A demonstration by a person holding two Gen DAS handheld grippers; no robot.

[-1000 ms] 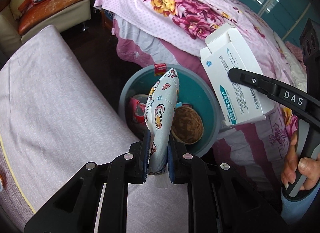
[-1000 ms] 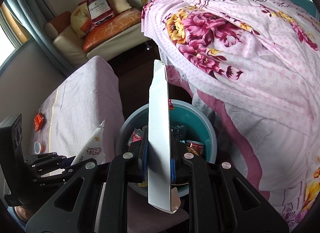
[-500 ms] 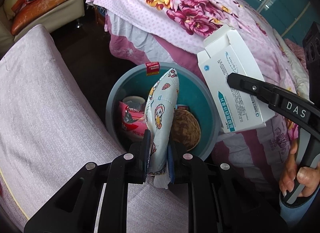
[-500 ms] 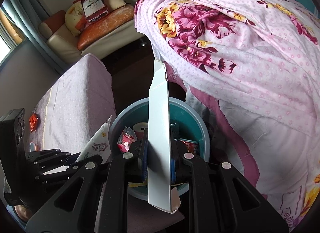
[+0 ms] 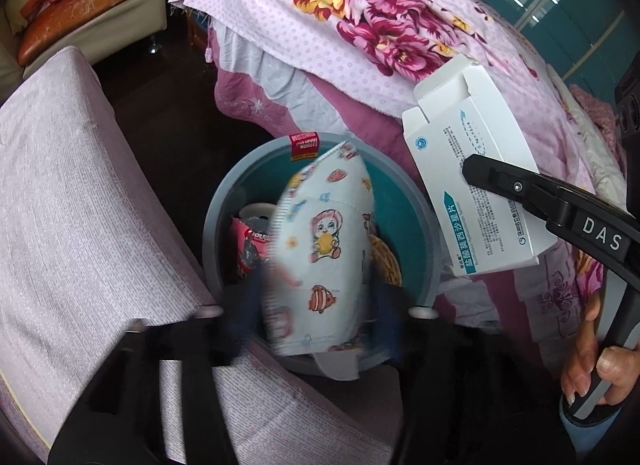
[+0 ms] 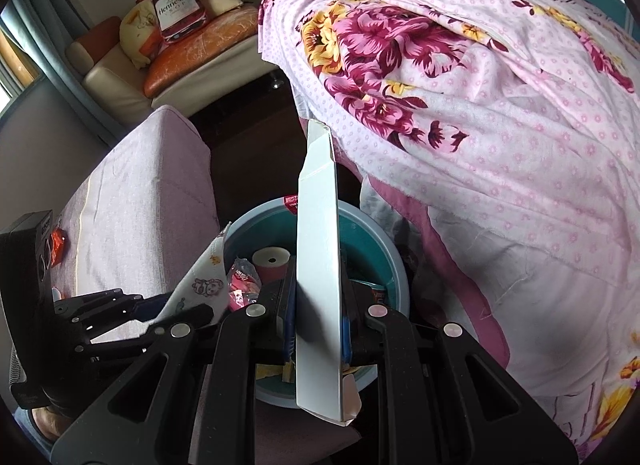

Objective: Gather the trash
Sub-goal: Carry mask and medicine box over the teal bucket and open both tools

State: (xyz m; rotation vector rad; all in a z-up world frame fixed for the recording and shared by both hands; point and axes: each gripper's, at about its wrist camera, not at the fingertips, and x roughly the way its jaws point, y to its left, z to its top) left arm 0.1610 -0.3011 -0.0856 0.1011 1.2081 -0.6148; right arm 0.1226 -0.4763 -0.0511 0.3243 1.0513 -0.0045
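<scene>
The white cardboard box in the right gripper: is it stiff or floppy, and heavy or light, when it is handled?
The white cardboard box probably stays fairly stiff: it stands straight and flat between the pads of the right gripper. It looks light, likely empty, since its end flap hangs open. A hard squeeze might crush it, being thin card.

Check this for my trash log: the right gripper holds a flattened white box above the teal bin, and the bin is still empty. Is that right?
Not quite. The right gripper does hold the flattened white box above the teal bin, but the bin is not empty: the right wrist view shows a tape roll and a pink wrapper already inside.
</scene>
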